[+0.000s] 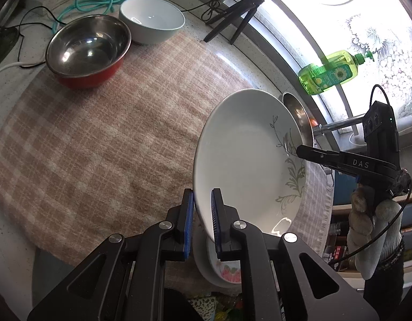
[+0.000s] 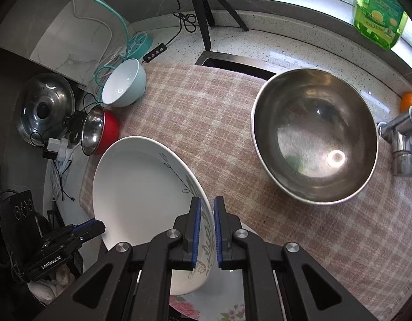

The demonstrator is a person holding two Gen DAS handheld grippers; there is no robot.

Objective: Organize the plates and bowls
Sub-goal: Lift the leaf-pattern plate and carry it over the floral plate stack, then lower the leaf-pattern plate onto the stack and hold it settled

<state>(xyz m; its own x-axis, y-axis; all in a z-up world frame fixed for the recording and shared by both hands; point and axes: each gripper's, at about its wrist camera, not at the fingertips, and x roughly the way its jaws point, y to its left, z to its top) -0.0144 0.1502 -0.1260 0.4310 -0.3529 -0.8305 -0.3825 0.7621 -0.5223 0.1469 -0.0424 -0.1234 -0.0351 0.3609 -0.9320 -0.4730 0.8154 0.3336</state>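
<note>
Both grippers pinch opposite rims of the leaf-patterned white plate (image 2: 141, 203), held tilted just above the floral plate (image 2: 219, 305) on the checked cloth (image 2: 206, 123): left gripper (image 1: 202, 222), right gripper (image 2: 207, 230). Lowering should probably be level and centered, with both sides released together.
</note>
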